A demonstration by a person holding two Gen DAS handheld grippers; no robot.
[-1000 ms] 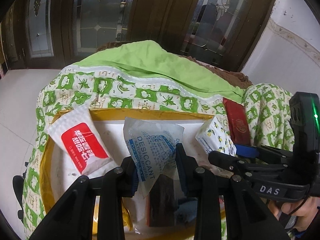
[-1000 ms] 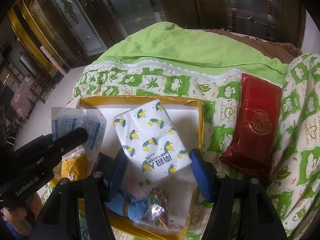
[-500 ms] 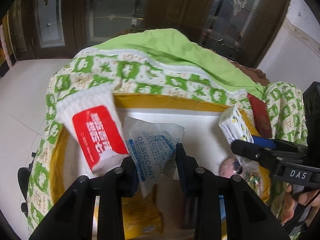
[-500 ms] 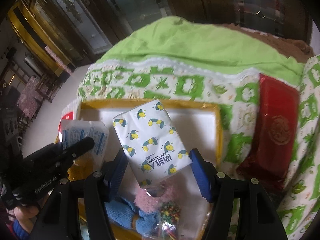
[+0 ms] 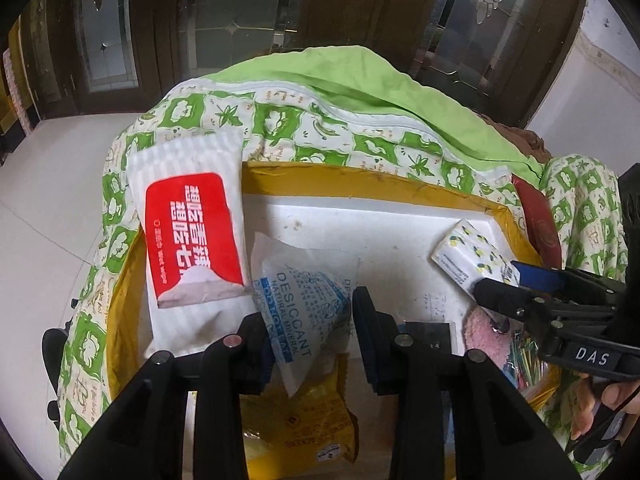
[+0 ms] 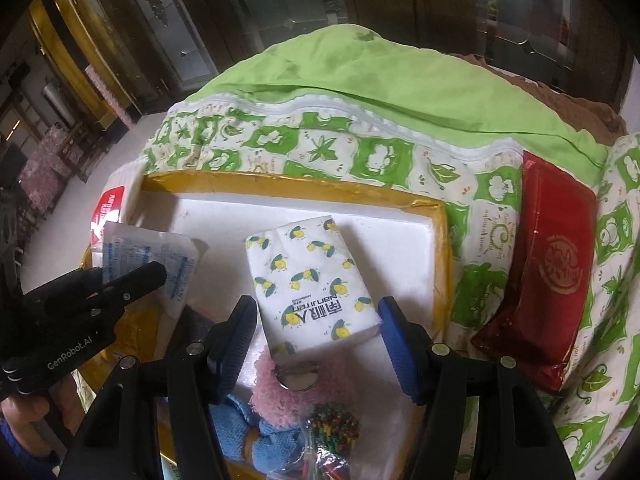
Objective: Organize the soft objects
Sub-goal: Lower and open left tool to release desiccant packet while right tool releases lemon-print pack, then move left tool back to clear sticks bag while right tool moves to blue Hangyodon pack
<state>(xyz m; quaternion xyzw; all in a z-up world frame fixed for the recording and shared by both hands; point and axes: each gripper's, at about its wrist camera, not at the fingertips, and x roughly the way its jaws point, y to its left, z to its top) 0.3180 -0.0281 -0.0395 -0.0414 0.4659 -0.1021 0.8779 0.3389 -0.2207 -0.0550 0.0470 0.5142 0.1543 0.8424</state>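
Note:
A white and blue desiccant pack (image 5: pixel 308 296) hangs between the fingers of my left gripper (image 5: pixel 310 320), low over the yellow-taped foam box (image 5: pixel 360 176). The jaws are opening, with both pads still on the pack. My right gripper (image 6: pixel 314 316) is shut on a lemon-print tissue pack (image 6: pixel 312 280), over the right half of the box (image 6: pixel 280 184). A white wet-wipes pack (image 5: pixel 188 240) with a red label leans on the box's left rim. In the right wrist view my left gripper (image 6: pixel 132 280) shows at the left.
Inside the box lie a yellow snack packet (image 5: pixel 312 420), a pink and blue knitted doll (image 6: pixel 280 392) and a bag of coloured bits (image 6: pixel 332 424). A red packet (image 6: pixel 548 280) rests on the green patterned quilt (image 6: pixel 360 156) right of the box. Dark doors stand behind.
Both grippers have sunk closer to the box with their packs. The left fingers have spread a little around the desiccant pack. The wet-wipes pack now looms nearer on the left.

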